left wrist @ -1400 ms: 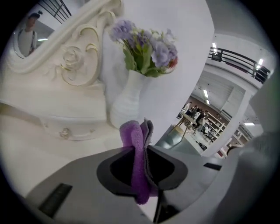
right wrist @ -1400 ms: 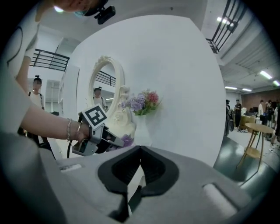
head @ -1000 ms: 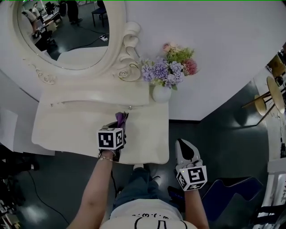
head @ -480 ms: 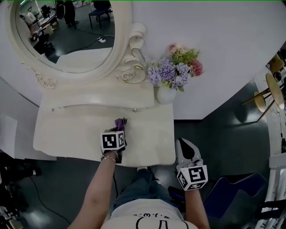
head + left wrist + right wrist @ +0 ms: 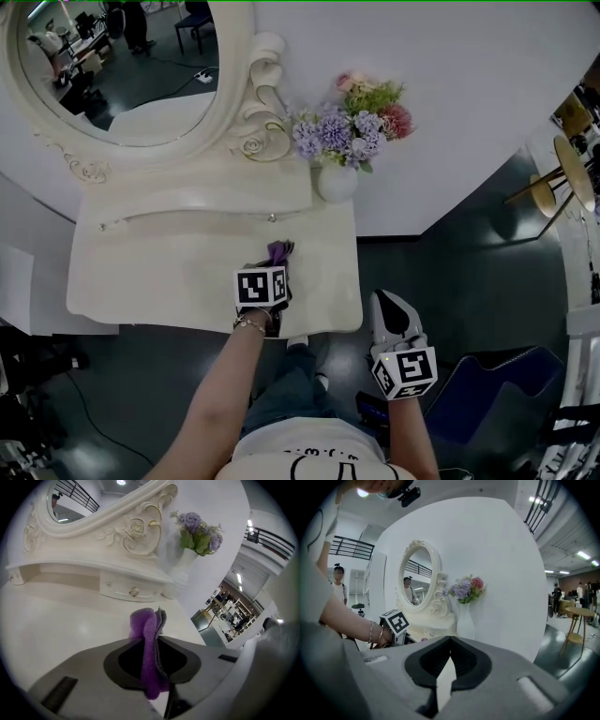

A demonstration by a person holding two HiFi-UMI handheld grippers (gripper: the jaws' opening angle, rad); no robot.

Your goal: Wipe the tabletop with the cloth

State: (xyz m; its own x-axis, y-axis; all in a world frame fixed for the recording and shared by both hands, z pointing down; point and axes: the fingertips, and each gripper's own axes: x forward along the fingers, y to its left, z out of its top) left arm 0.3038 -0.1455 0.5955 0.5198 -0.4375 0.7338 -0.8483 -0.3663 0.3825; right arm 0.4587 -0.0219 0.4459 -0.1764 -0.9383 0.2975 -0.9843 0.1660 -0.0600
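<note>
The purple cloth (image 5: 279,250) is pinched in my left gripper (image 5: 275,262), which is shut on it and presses it down on the cream tabletop (image 5: 150,272), near the front right part. In the left gripper view the cloth (image 5: 146,639) stands folded between the jaws of the left gripper (image 5: 154,637), with the tabletop (image 5: 56,625) stretching ahead. My right gripper (image 5: 387,305) hangs off the table, below its right front corner, shut on nothing. The right gripper (image 5: 449,645) looks toward the table from the side.
An ornate oval mirror (image 5: 122,66) and a small drawer shelf (image 5: 206,192) stand at the table's back. A white vase (image 5: 336,183) of purple and pink flowers (image 5: 352,127) sits at the back right corner. A round stool (image 5: 567,192) stands far right on the dark floor.
My left gripper has slid the cloth rightward across the tabletop, closer to the right edge. The right gripper has stayed where it was, off the table.
</note>
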